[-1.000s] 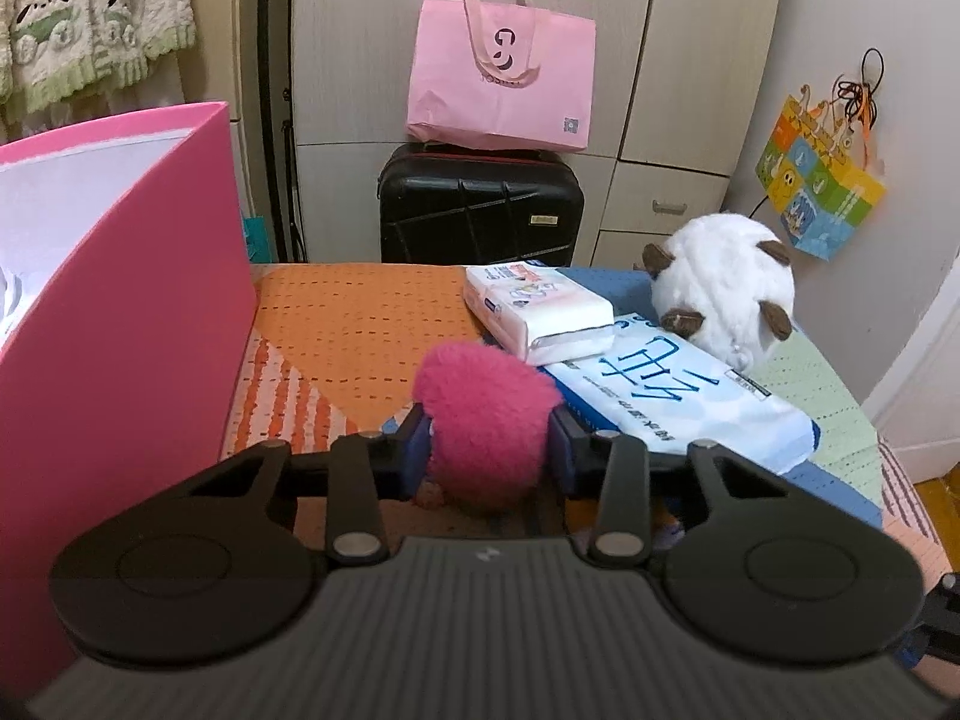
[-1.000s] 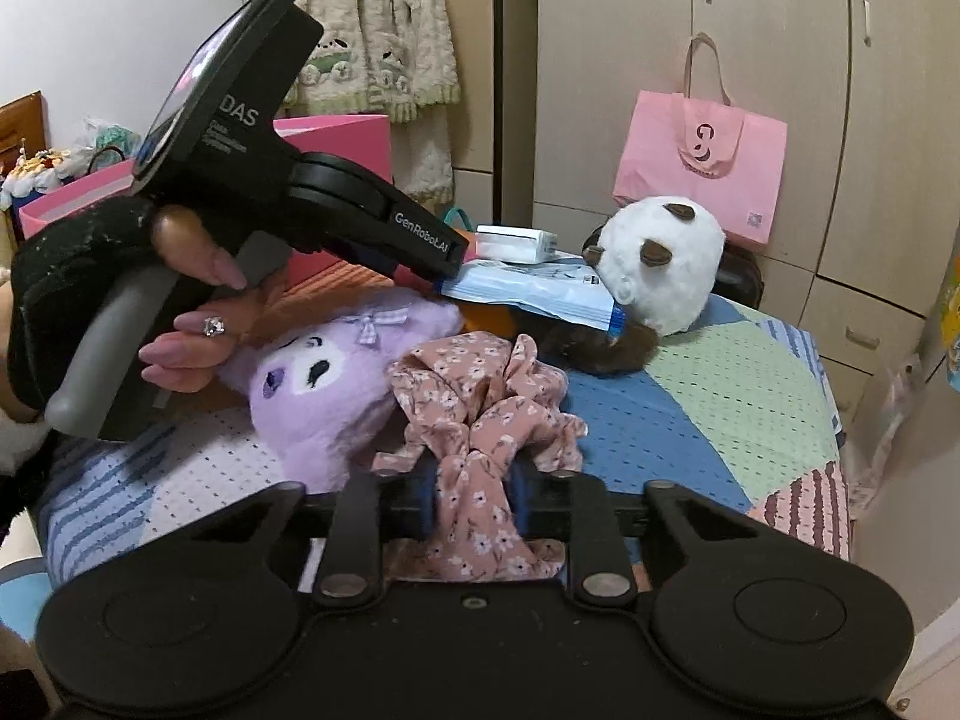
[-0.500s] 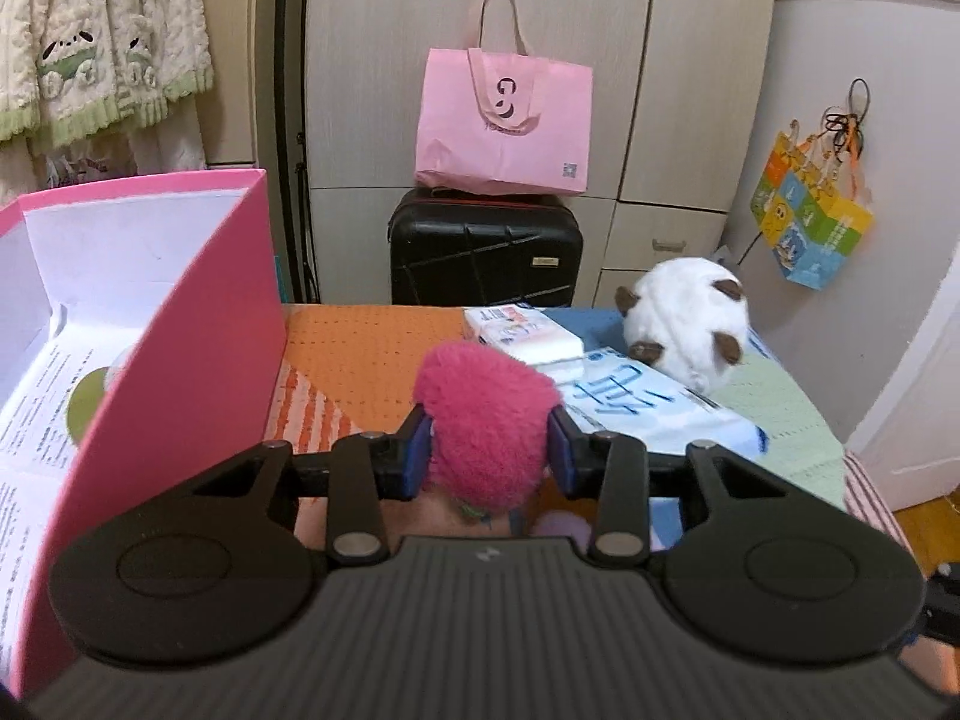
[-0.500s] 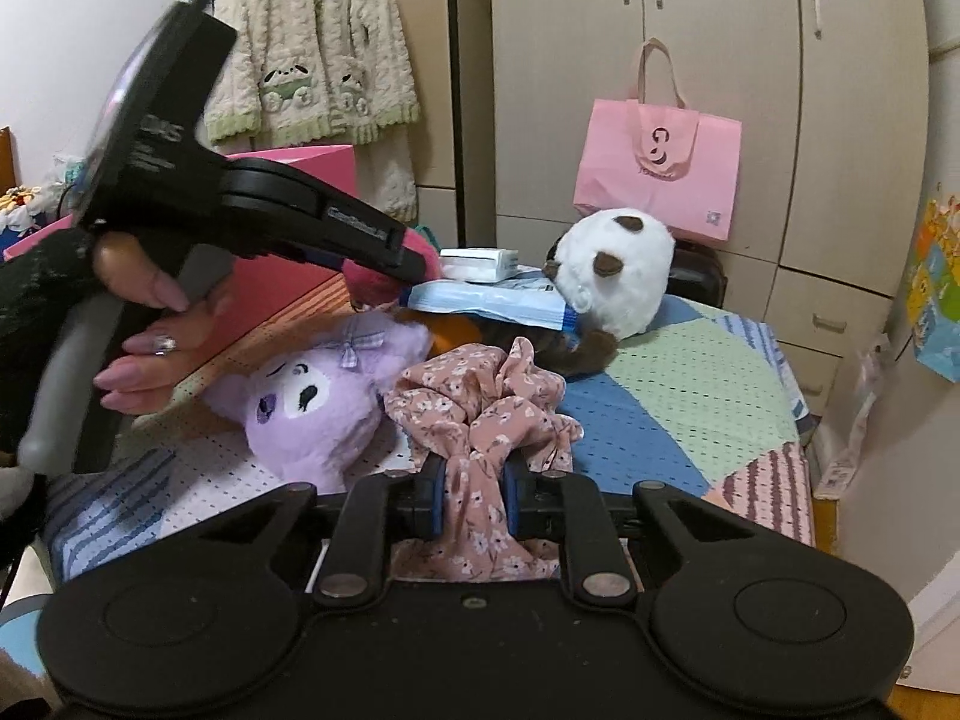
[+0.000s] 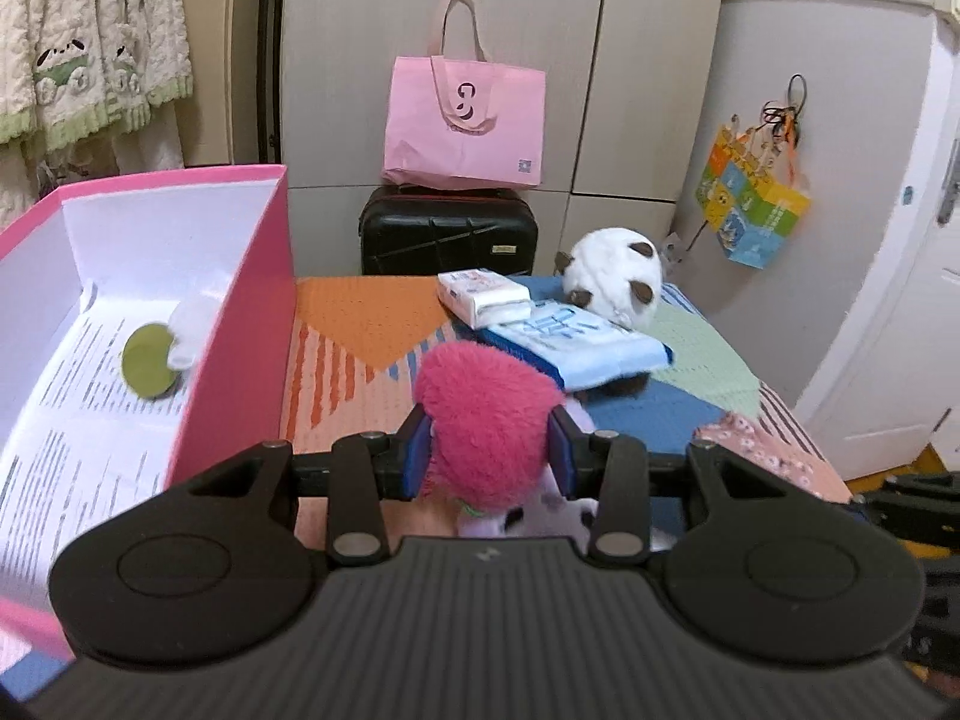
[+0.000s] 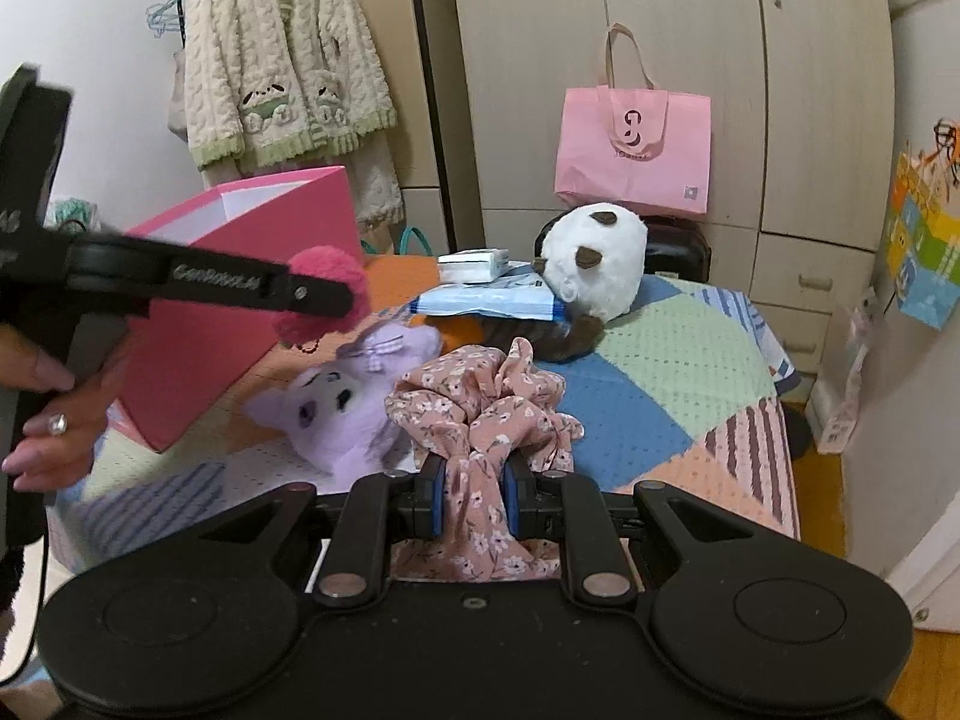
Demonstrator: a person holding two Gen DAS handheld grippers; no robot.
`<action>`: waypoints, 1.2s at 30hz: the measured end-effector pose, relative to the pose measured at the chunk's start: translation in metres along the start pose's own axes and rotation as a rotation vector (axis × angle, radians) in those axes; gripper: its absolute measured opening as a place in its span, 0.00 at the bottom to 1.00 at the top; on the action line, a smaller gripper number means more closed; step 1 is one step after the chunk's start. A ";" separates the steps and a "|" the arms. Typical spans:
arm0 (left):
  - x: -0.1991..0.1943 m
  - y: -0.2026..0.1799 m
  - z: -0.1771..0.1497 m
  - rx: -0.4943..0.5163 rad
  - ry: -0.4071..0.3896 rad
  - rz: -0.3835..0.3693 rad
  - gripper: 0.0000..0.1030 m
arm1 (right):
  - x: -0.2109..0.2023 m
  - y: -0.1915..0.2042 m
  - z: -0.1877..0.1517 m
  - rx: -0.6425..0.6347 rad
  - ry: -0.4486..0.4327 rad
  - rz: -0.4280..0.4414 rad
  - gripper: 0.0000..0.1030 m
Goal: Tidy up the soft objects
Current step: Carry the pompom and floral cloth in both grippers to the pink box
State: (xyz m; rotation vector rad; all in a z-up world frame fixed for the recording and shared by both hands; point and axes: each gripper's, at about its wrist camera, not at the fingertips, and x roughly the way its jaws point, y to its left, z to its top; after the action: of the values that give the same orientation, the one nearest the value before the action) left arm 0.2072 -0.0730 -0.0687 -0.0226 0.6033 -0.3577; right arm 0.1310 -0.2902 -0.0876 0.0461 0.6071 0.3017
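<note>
My left gripper [image 5: 487, 457] is shut on a fluffy pink pom-pom [image 5: 485, 420] and holds it in the air, level with the rim of the open pink box [image 5: 240, 324] on its left. The pom-pom [image 6: 327, 288] also shows in the right wrist view, beside the box [image 6: 240, 300]. My right gripper [image 6: 474, 495] is shut on a pink floral scrunchie [image 6: 480, 408] above the bed. A purple plush [image 6: 348, 408] lies on the bed below the left gripper. A white panda plush [image 6: 591, 273] sits at the far end.
The box holds a green disc and a white soft item [image 5: 159, 348]. Tissue packs [image 5: 480, 297] and a blue packet [image 5: 576, 342] lie by the panda. A black suitcase [image 5: 447, 231] with a pink bag [image 5: 465, 120] stands behind the patchwork bed [image 6: 660, 372].
My left gripper has risen with the pom-pom, so the inside of the pink box now shows. My right gripper has lifted and drawn back a little with the scrunchie.
</note>
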 end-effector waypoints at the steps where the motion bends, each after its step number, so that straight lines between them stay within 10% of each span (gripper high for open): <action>1: -0.005 0.001 -0.002 -0.003 0.003 -0.006 0.37 | -0.002 0.001 -0.001 0.008 0.001 0.007 0.21; 20: -0.073 0.020 -0.048 0.024 0.077 -0.089 0.37 | -0.040 0.044 -0.009 0.056 0.014 0.044 0.22; 36: -0.130 0.052 -0.076 0.010 0.218 -0.162 0.38 | -0.043 0.096 -0.020 0.016 0.130 0.253 0.24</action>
State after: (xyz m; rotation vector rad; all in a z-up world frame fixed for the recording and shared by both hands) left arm 0.0824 0.0258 -0.0665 -0.0228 0.8177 -0.5245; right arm 0.0608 -0.2114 -0.0677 0.1196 0.7339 0.5477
